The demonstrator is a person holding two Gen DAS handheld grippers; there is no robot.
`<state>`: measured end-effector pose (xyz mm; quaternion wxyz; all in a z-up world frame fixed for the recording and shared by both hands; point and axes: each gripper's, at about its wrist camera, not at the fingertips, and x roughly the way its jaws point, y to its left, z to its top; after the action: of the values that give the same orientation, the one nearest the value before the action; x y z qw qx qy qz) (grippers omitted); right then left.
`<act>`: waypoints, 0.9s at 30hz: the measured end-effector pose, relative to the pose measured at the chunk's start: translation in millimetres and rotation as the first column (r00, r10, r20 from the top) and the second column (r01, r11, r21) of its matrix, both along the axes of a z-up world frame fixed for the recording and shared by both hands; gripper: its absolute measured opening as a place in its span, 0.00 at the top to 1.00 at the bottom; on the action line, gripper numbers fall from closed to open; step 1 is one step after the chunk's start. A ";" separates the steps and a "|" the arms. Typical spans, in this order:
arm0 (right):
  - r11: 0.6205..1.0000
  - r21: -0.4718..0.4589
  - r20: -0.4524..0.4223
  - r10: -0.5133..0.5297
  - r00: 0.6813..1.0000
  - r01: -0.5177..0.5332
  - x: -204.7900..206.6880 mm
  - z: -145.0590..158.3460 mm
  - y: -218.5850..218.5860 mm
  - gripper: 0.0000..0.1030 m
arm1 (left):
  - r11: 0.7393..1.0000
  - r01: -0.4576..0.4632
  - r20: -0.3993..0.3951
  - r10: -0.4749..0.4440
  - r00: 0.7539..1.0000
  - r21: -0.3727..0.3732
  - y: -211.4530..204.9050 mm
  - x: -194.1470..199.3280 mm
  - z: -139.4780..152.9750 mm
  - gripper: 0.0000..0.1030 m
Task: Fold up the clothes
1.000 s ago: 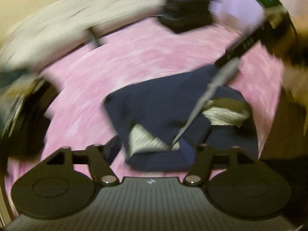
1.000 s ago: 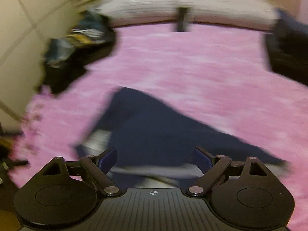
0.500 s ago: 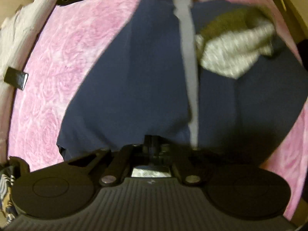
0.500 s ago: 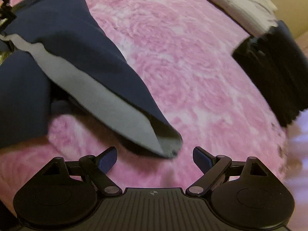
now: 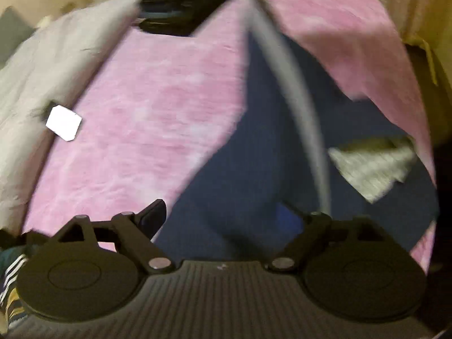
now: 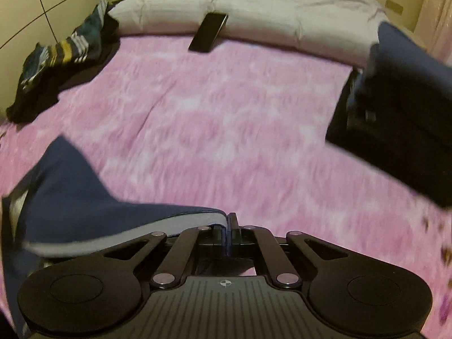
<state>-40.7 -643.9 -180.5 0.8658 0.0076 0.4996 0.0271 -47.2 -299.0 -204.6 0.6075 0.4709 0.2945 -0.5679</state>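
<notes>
While the pink, mottled bedspread [image 6: 226, 118] fills most of the bed, the navy blue garment with a grey band along its edge [image 5: 254, 169] lies spread over its near part. The right tongs [image 6: 228, 227] are clamped together on the grey-banded corner of that garment, their jaws having just closed on it; the cloth runs off to the left from the pinch, lifted a little off the bedspread. These tongs point steeply down towards the bed.

The left tongs [image 5: 223, 217] stand wide apart, having just opened, and also tilt steeply down. The navy cloth lies under and between their fingers, but the pads do not press on it. In the left wrist view the grey band runs as a long curved stripe away from the tongs across the garment, and a pale grey patch of lining or inner fabric [image 5: 373, 169] shows at the right side; the view is blurred.

Beyond the bedspread lies a rumpled white duvet [image 6: 254, 5], with a dark flat phone [image 6: 209, 32] resting at its edge. A stack of dark folded clothes [image 6: 395, 113] sits at the right, and a heap of striped and dark clothing [image 6: 62, 53] sits at the left near the cream wall [image 6: 42, 5].
</notes>
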 end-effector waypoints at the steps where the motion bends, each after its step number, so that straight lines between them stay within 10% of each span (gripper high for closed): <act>1: 1.000 -0.003 -0.007 -0.007 1.000 0.007 8.9 -1.0 -0.7 1.00 | 0.999 0.038 -0.006 -0.038 0.999 0.021 -0.3 -10.9 -11.9 0.20; 5: 0.999 -0.010 -0.063 -0.039 0.997 0.038 30.5 -21.2 -6.1 1.00 | 0.959 0.256 0.032 -0.262 0.965 0.125 10.9 -53.6 -70.6 0.29; 9: 0.996 -0.010 -0.113 -0.091 0.989 0.091 26.9 -41.2 -16.4 1.00 | 0.905 0.378 0.087 -0.400 0.912 0.193 19.8 -68.5 -110.7 0.66; 12: 0.992 -0.013 -0.138 -0.125 0.983 0.124 16.5 -45.9 -19.1 1.00 | 0.911 0.379 0.067 -0.393 0.917 0.162 20.5 -58.2 -102.2 0.94; 19: 0.980 0.043 -0.106 -0.187 0.977 0.192 20.5 -4.4 -21.0 1.00 | 0.988 -0.071 -0.077 0.061 0.995 -0.138 2.5 62.4 5.8 0.95; 25: 0.985 -0.001 0.085 -0.172 0.981 0.172 95.6 54.5 -16.7 1.00 | 0.846 -0.428 -0.019 0.446 0.895 -0.318 -5.3 215.4 66.9 0.94; 27: 0.984 -0.022 0.175 -0.172 0.970 0.178 127.2 63.1 -17.3 1.00 | 0.750 -0.566 0.005 0.604 0.797 -0.343 -1.6 262.2 65.5 0.95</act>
<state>86.4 -661.2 -117.4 0.9047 0.0330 0.4209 -0.0582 215.1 -300.6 -139.1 0.8394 0.2804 0.2939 -0.3610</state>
